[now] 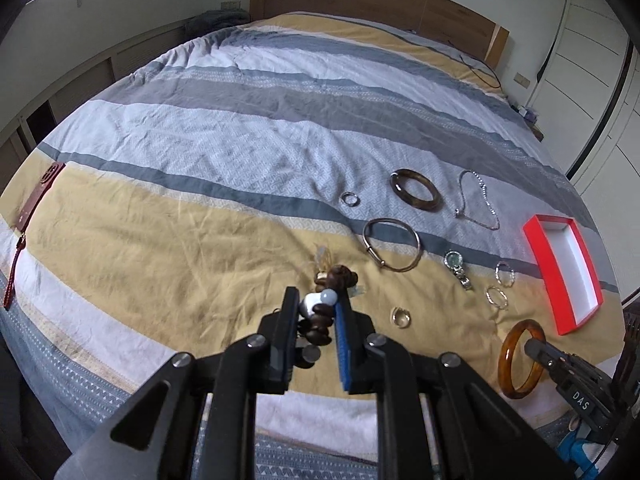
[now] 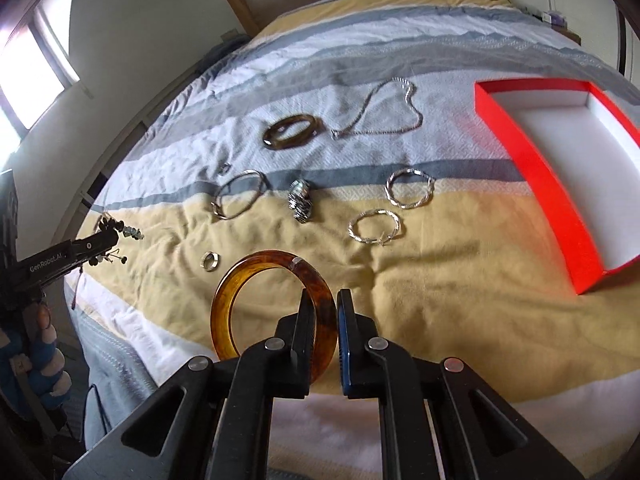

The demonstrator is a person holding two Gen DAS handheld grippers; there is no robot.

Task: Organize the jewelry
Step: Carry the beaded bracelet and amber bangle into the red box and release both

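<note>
My left gripper (image 1: 318, 300) is shut on a dark wooden bead bracelet (image 1: 320, 316) with a white bead, held above the bedspread. My right gripper (image 2: 325, 300) is shut on an amber bangle (image 2: 272, 304), held upright; it also shows in the left wrist view (image 1: 520, 364). A red open box (image 2: 520, 152) with a white inside lies at the right, empty. On the bed lie a dark brown bangle (image 2: 292, 132), a silver chain necklace (image 2: 384, 112), a thin silver bangle (image 2: 240, 196), a watch (image 2: 299, 202), two twisted silver hoops (image 2: 408, 188) (image 2: 374, 226) and two rings (image 2: 210, 261) (image 2: 225, 168).
The striped bedspread (image 1: 200, 140) covers a wide bed with a wooden headboard (image 1: 360, 0). A red strap or case (image 1: 36, 204) lies at the bed's left edge. Wardrobe doors (image 1: 592, 80) stand at the right. The person's gloved hand (image 2: 36, 344) holds the left gripper.
</note>
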